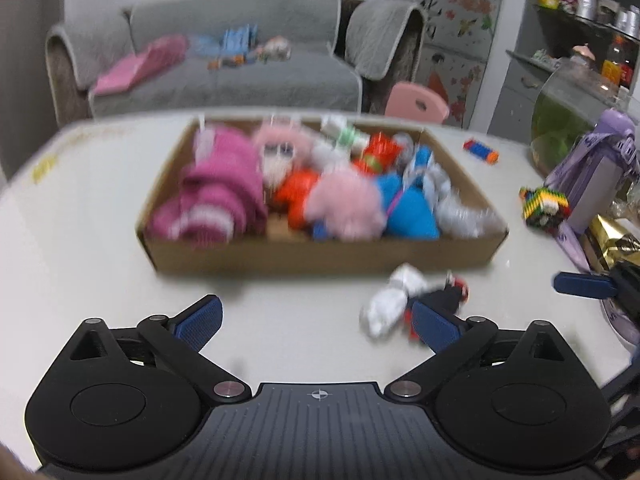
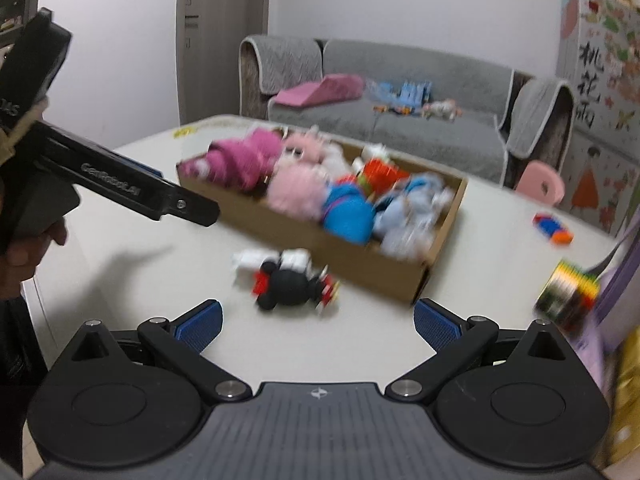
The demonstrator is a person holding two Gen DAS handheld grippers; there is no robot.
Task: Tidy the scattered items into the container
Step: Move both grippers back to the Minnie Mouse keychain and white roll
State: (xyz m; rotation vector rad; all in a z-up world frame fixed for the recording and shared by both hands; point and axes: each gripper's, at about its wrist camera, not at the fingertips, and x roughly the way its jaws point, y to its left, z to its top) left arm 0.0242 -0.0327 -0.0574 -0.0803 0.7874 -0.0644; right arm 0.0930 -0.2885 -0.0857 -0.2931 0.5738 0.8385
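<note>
A shallow cardboard box [image 1: 320, 250] [image 2: 360, 268] on the white table holds several plush toys and blocks. A black, white and red plush toy [image 1: 404, 300] [image 2: 288, 278] lies on the table just in front of the box. A blue-orange block [image 1: 481, 150] [image 2: 553, 229] and a multicoloured brick cube [image 1: 544, 204] [image 2: 568, 292] lie to the right of the box. My left gripper [image 1: 316, 326] is open and empty, with the plush by its right finger. My right gripper [image 2: 318, 326] is open and empty, just short of the plush.
A purple bag [image 1: 596, 168], a gold pack [image 1: 616, 244] and a fish tank [image 1: 568, 112] crowd the table's right side. A grey sofa [image 1: 224, 60] with toys and a pink stool [image 1: 416, 104] stand beyond. The left gripper's body [image 2: 120, 188] shows at the left.
</note>
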